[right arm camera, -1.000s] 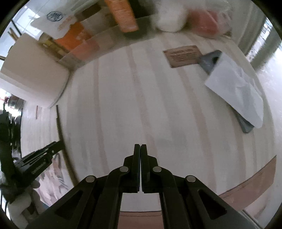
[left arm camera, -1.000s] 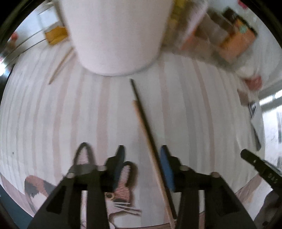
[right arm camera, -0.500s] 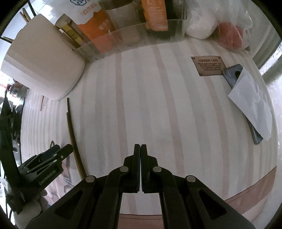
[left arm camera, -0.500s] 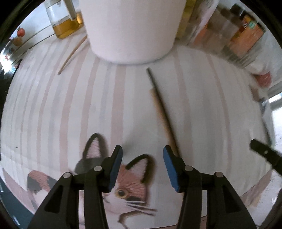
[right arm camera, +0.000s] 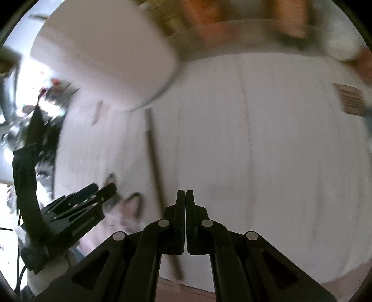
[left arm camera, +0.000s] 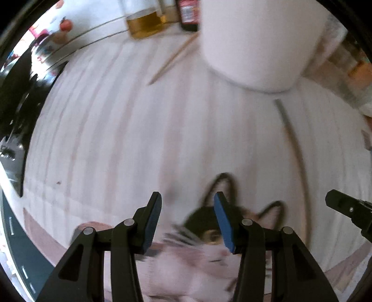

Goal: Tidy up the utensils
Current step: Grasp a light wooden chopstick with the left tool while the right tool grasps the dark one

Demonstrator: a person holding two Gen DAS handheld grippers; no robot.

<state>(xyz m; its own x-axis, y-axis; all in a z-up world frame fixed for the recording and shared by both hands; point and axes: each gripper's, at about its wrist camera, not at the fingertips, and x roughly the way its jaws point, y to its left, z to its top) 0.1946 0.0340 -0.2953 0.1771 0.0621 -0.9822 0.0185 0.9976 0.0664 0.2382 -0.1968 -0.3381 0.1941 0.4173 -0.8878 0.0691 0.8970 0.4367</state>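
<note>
The dark chopsticks (left arm camera: 293, 148) lie flat on the striped table (left arm camera: 139, 139), running from near the white holder (left arm camera: 258, 41) toward me, right of my left tool (left arm camera: 187, 202). I judge them light, stiff and slippery, best pinched mid-length. Left tool's jaws are opening, nothing between them. Right tool (right arm camera: 185, 197) is closed, empty, just right of the sticks.

Home kitchen or dining table, probably. Surface is covered by a striped tablecloth (left arm camera: 139, 139) printed with a cat (left arm camera: 209, 234) at lower centre. A jar of amber liquid (left arm camera: 145, 21) and a dark bottle (left arm camera: 188, 14) are seen at top. Blurred food packets (right arm camera: 232, 21) are lined up along the top edge, beside a white container (left arm camera: 260, 39). Chopsticks (left arm camera: 173, 59) are left loose on the cloth.
</note>
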